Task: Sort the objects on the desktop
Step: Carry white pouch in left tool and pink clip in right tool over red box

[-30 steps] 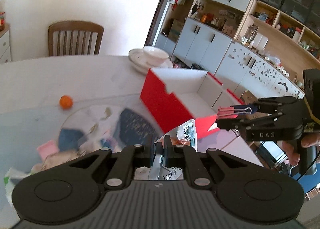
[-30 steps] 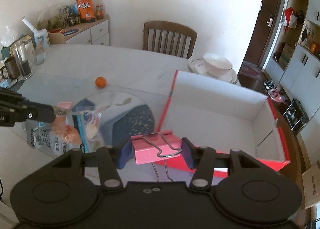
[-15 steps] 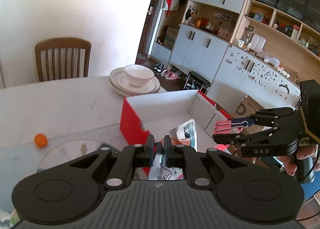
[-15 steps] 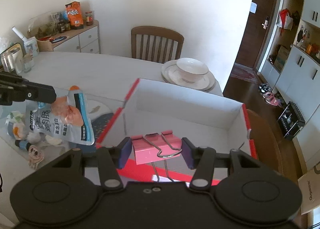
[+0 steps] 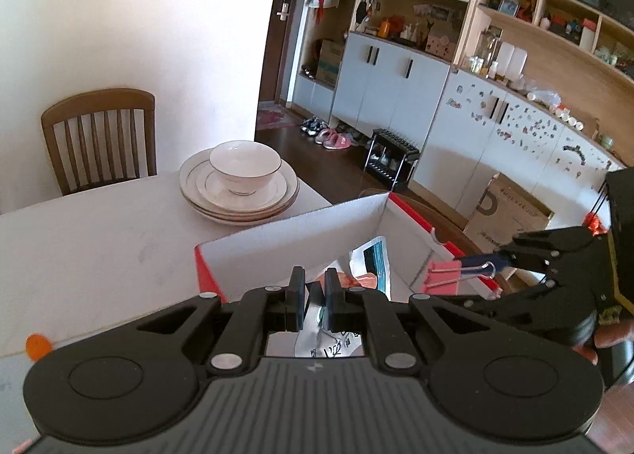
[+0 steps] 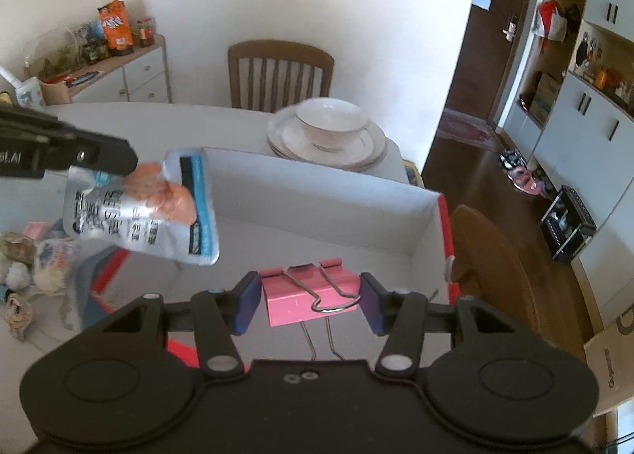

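Right gripper clamps one pink clip, handles trailing back toward the camera, hanging just above the box interior, near its front edge. Left gripper pinches one snack pouch by its top, long axis hanging down, over the box's left wall. Both sit over the box, so it looks like release comes next. Beyond: one bowl on stacked plates, one chair. One orange ball on the table.

The snack pouch is largely hidden behind the left gripper; its printed text is blurred beyond reading.
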Available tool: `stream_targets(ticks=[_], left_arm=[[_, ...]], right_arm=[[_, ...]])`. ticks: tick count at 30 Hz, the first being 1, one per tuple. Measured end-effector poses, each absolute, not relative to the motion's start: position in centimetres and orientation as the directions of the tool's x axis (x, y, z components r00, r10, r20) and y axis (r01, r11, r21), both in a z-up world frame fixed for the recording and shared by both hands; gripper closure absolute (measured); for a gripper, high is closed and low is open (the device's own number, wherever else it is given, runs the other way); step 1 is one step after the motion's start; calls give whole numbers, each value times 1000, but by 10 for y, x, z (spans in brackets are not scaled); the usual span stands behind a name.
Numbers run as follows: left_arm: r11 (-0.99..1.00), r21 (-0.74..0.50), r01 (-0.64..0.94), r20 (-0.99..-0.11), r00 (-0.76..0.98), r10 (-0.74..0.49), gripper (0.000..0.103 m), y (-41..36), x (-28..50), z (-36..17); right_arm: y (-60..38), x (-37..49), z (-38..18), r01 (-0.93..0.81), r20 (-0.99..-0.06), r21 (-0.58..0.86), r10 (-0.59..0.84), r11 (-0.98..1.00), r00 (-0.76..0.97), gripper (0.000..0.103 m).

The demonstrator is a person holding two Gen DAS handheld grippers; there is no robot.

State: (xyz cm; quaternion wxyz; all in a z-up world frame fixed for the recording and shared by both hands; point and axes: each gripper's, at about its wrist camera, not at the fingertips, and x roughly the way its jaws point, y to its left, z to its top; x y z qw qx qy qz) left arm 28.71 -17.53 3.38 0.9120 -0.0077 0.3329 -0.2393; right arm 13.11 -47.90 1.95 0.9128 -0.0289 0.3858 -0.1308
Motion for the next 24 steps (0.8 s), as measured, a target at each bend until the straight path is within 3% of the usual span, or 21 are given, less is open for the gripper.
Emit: stream_targets(ticks=[24], left_arm=[[897, -90, 433, -805, 499, -321, 94, -254, 362, -48]], right_arm=[[-508, 171, -43, 136, -810, -206, -247, 969, 532, 51]])
